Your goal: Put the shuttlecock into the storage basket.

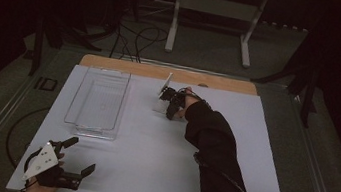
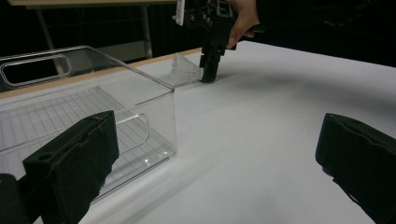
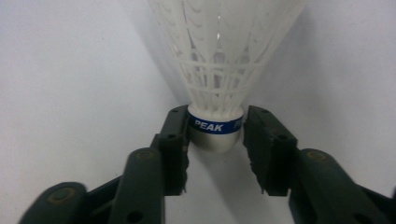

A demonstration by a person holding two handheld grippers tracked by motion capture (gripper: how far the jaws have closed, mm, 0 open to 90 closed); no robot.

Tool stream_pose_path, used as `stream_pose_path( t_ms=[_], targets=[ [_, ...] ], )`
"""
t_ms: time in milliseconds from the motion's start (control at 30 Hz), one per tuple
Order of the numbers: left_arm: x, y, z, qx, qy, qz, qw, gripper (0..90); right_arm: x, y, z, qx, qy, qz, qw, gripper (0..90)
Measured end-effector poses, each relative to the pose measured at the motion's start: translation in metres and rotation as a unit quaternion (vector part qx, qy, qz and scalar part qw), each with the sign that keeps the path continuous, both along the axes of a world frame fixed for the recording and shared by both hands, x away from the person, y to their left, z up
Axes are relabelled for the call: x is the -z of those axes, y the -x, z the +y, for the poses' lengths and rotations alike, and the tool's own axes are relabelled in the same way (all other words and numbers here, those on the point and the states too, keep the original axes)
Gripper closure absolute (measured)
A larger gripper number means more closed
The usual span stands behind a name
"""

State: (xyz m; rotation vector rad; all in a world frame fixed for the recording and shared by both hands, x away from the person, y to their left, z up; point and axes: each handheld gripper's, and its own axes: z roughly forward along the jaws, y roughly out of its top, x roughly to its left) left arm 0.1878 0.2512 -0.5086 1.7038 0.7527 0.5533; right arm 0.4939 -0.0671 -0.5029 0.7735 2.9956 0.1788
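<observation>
While your right gripper (image 3: 216, 140) fingers (image 3: 173, 140) clamp shuttlecock (image 3: 219, 79) by cork at far desk (image 1: 149, 163) centre, skirt points away along fingers; clear bin (image 1: 98, 100) lies left. Left gripper (image 1: 60, 166) idle, open, empty.

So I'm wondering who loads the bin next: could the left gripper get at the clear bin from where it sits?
Probably yes. The left gripper rests open at the table's near edge, and bare white tabletop lies between its fingers and the clear bin; nothing stands between.
</observation>
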Motion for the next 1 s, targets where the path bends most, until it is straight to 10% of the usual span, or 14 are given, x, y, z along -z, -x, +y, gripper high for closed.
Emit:
stream_pose_path(
  t_ms=[1000],
  targets=[
    [0.000,0.000,-0.001,-0.002,-0.002,0.002,1.0000,0.2,-0.020,0.018,-0.022,-0.070,-0.009,0.023,0.9972,66.0]
  ],
)
